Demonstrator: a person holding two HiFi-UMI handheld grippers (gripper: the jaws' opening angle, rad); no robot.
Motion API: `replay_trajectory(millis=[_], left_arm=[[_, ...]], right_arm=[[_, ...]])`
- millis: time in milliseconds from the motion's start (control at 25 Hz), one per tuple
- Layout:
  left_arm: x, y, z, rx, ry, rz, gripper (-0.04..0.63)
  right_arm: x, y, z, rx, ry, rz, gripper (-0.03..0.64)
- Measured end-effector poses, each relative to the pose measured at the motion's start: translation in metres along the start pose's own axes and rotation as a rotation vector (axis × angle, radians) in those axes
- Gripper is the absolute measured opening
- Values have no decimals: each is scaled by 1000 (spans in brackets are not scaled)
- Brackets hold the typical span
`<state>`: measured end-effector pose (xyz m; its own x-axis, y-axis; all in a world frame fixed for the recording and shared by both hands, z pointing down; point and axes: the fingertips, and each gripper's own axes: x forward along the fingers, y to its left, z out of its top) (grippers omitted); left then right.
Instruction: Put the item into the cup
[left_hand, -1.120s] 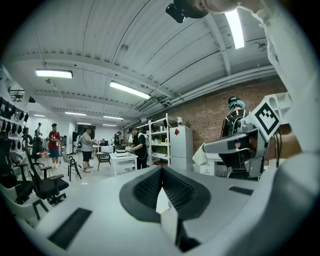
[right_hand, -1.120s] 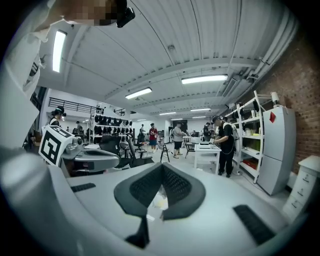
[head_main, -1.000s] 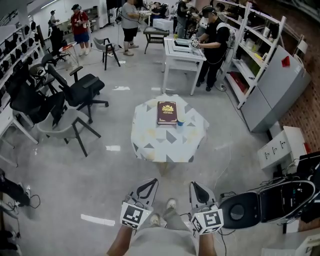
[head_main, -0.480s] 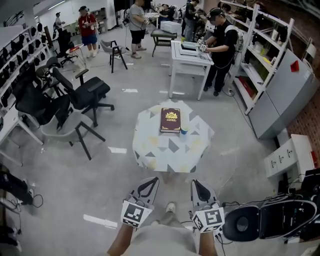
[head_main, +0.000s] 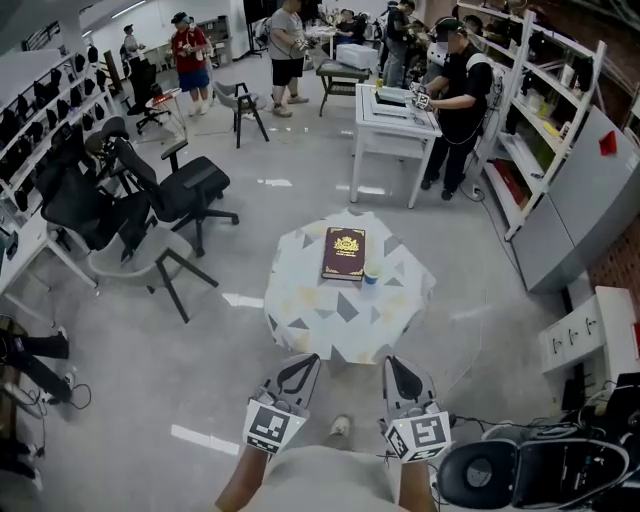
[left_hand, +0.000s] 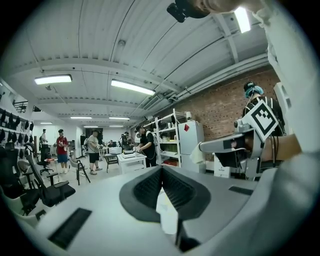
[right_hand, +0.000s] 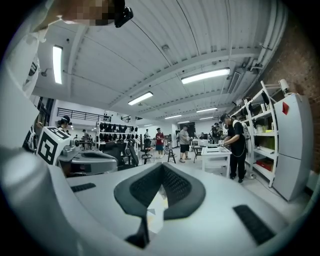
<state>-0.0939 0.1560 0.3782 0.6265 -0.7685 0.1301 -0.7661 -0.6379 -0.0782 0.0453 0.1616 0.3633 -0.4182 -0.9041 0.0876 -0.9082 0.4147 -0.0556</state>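
A small blue cup (head_main: 371, 273) stands on a round table (head_main: 320, 315) covered with a patterned cloth, just right of a dark red book (head_main: 343, 253). Both grippers are held low near my body, well short of the table. My left gripper (head_main: 298, 367) has its jaws together with nothing between them, and the left gripper view shows its pads meeting (left_hand: 161, 172). My right gripper (head_main: 397, 370) is likewise shut and empty, its pads touching (right_hand: 161, 170). I cannot make out any other small item on the table from here.
Black office chairs (head_main: 170, 190) stand left of the table. A white desk (head_main: 395, 110) with a person at it lies beyond, white shelving (head_main: 545, 110) runs along the right, and a black device (head_main: 530, 475) sits on the floor at bottom right. Several people stand at the back.
The table, book and cup have drawn nearer and lower in the head view as I walk toward them. Both grippers stay shut in the same place.
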Motion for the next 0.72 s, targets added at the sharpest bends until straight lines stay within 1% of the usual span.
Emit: replay_trajectory(millis=[320,600,720], left_arm=[[36,-2,13,27,9,46,14],[51,-9,9,22,41,77,13],[58,-9,11,27,42,83,14]], right_arm=[[16,-41,7,20,-21,37,5],[25,-60,5,43,-19,75,5],[28,-66,7,48,-25,81,5]])
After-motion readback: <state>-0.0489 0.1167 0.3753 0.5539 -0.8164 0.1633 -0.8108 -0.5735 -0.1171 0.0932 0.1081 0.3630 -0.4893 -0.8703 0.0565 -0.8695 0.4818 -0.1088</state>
